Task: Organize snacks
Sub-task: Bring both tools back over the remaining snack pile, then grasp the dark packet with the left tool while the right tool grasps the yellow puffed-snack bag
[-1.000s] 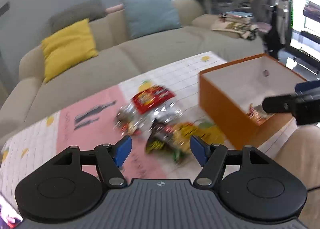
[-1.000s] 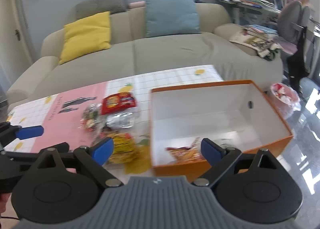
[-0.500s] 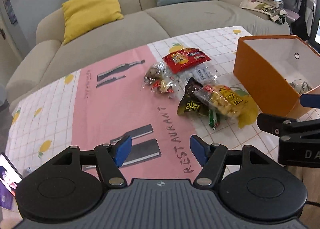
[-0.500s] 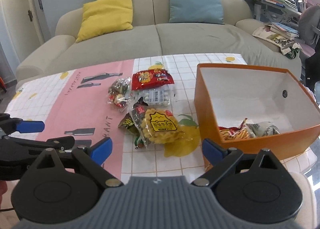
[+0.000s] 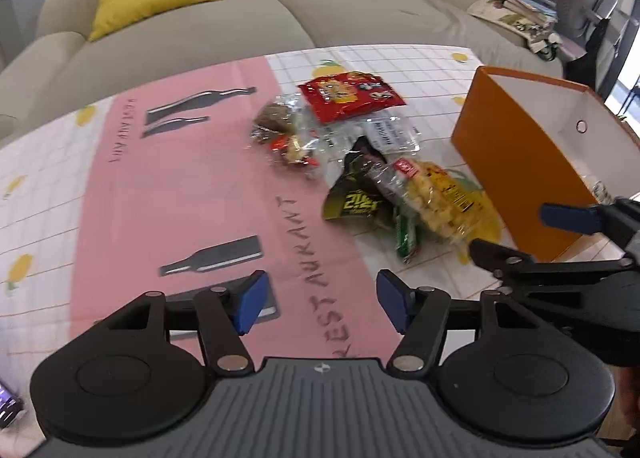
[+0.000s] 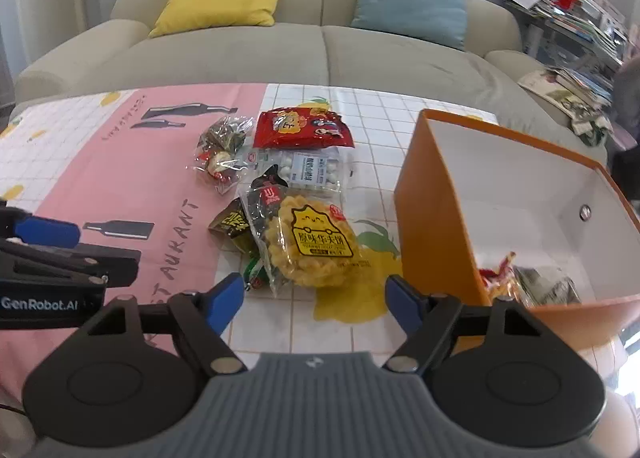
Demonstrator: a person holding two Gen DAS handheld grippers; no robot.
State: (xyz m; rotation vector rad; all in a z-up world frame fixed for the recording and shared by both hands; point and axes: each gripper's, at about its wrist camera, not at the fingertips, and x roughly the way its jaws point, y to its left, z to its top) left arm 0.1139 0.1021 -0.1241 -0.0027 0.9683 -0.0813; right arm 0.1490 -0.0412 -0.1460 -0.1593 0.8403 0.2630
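Snack packets lie in a loose pile at the centre of the right wrist frame, on the desk with its pink-and-white checked cloth [image 6: 120, 162]. Nearest the right gripper [image 6: 314, 300] is the clear bag of yellow round crackers with a cat label [image 6: 312, 246]. It overlaps a dark green-and-black foil packet [image 6: 234, 224]. Above them lie a clear pack of small white candies [image 6: 310, 172], a flat red foil packet [image 6: 302, 128] and a clear bag of mixed wrapped sweets [image 6: 222, 154].

The open orange cardboard box with white interior [image 6: 436, 226] stands at the right of the frame, just beside the pile. It already holds some packets in its lower corner.

Both sets of jaws are released and hold nothing. The left gripper [image 5: 320, 300] hovers over the pink area, apart from the pile.

Judged step: pick the cracker bag with the right gripper and move it into the box.

- The bag's long axis runs from upper left to lower right, sealed top edge toward the upper left.
- Close the jaws across the short axis, near an edge seam, to avoid crushing the contents.
- Lift clear before traversing, so the foil packet beneath is not dragged.
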